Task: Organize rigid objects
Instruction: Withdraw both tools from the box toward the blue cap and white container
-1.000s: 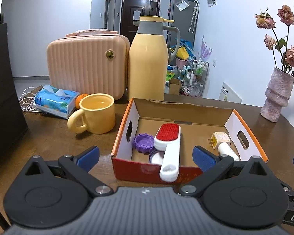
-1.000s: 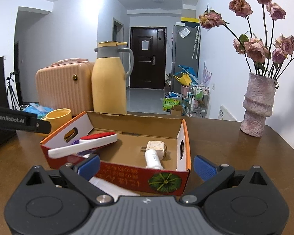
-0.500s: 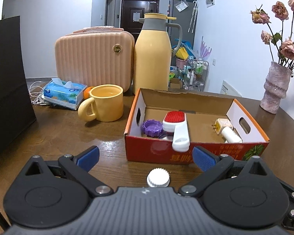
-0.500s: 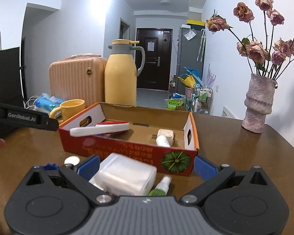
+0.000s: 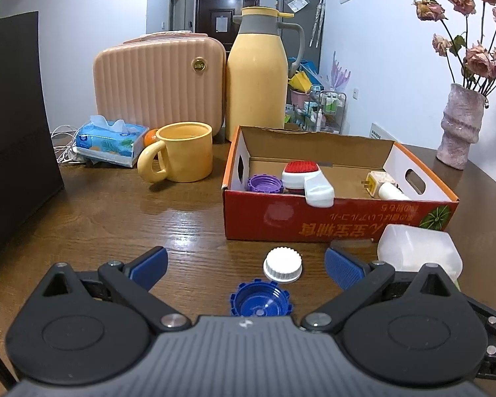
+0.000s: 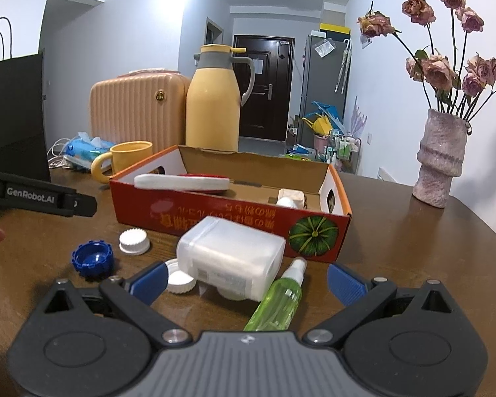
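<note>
Both claws are hanging spread and empty: left claw (image 5: 246,261) over two caps (image 5: 282,264), right claw (image 6: 246,278) over a plastic box (image 6: 229,258).

A lived-in home, seen from a wooden dining table (image 5: 122,218). Toward its far edge stand a yellow thermos jug (image 5: 257,76), a matching mug (image 5: 182,156), a tissue pack (image 5: 110,139) and a small peach suitcase (image 5: 158,81). At the far right corner sits a vase of dried roses (image 6: 441,157). Beyond, a hallway leads to a dark front door (image 6: 264,86) (a fridge (image 6: 324,82) stands beside it).
</note>
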The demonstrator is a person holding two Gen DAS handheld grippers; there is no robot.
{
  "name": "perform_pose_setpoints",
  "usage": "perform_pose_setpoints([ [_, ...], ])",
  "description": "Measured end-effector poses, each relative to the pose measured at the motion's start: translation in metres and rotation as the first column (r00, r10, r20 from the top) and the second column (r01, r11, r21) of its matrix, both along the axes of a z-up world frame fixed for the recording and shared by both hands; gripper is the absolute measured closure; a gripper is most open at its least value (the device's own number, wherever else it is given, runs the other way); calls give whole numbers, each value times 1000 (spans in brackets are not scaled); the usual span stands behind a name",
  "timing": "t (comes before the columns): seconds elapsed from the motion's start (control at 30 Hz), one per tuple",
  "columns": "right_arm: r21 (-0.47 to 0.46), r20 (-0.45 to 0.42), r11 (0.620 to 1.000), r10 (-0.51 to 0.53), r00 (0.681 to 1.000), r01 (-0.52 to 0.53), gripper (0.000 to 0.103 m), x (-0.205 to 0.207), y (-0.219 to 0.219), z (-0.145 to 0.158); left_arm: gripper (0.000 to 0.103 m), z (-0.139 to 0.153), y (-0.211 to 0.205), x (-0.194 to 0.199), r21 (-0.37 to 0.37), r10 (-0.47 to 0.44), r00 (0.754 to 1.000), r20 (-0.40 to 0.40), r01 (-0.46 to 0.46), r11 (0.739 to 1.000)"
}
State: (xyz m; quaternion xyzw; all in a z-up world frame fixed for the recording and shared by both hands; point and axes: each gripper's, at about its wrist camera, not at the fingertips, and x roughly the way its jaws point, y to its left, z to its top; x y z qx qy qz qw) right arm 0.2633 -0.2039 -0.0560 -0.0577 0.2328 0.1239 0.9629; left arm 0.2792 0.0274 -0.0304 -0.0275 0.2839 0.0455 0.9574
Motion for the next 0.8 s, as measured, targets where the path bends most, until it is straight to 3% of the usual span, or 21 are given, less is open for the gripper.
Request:
perform_pose_setpoints([
  [0.53, -3, -24, 999, -48, 999, 48, 0, 30, 26, -11, 0, -34, 15, 4, -26, -11, 1000, 29, 12, 1000],
  [0.8, -16, -51, 993, -114, 992, 114, 0, 61, 43, -11, 0, -36, 23, 1, -54, -3, 999, 41, 6, 999],
])
